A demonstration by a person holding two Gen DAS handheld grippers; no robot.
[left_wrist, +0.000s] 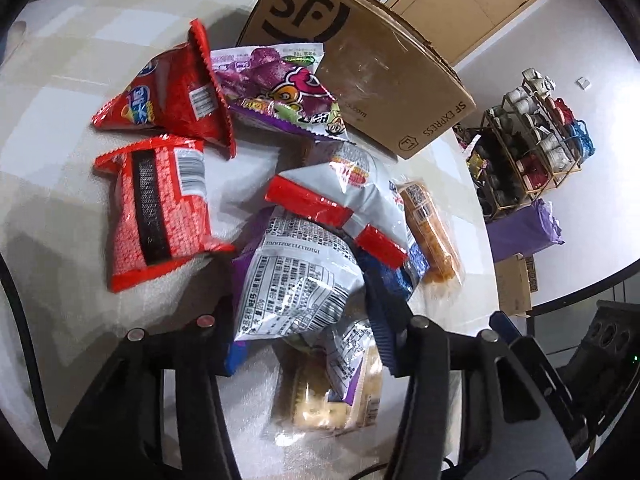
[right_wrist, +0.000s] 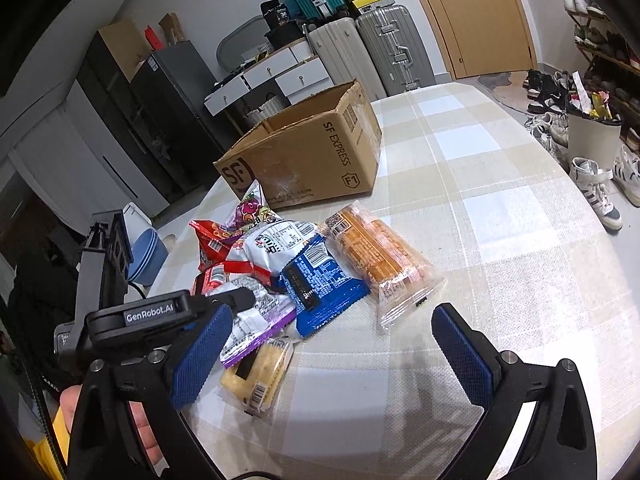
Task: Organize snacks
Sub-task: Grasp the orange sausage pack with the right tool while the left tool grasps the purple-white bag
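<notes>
left gripper (left_wrist: 304,312) was clamped on the silver-purple snack bag (left_wrist: 296,280) in the pile; right gripper (right_wrist: 320,344) hung wide open, empty, over the checked tablecloth (right_wrist: 500,240).

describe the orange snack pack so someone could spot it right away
Find the open cardboard box on the checked tablecloth; the snack pile lies just in front of it. On the pile's right edge lies the long clear-wrapped orange pack, beside the blue packet. It is the only orange one.
</notes>
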